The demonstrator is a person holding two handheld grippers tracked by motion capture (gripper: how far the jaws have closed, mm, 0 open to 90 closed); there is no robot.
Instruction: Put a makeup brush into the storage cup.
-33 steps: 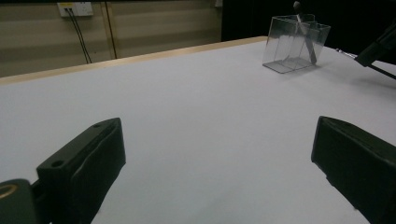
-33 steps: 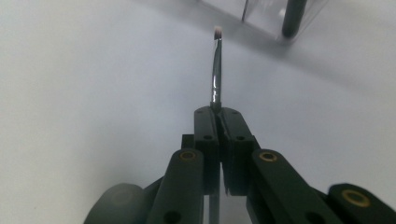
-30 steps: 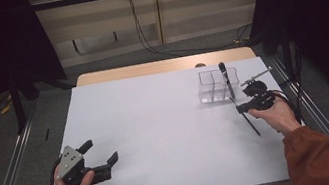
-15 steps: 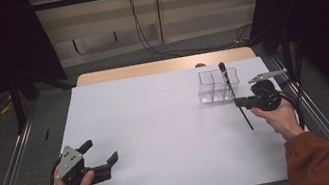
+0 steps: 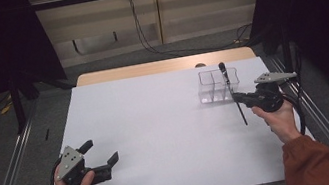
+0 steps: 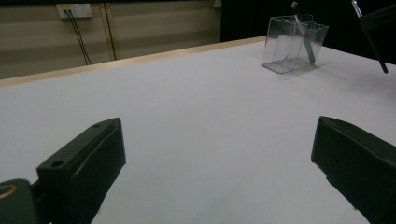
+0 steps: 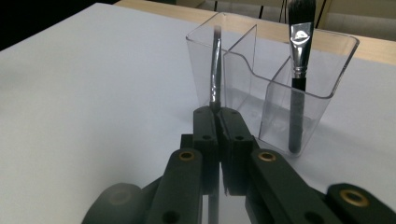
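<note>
The right tongs grip a makeup brush just ahead of the clear organizer. Keep the brush upright above an empty compartment before lowering. The left tongs rest released on the counter.

Right tongs clamped on slim brush, clear divided holder at 12 o'clock, second brush upright at 1 o'clock.

The tabletop is plain white with a tan wooden far edge; both claws are black; the organizer is clear; the brush is black with a silver ferrule.
</note>
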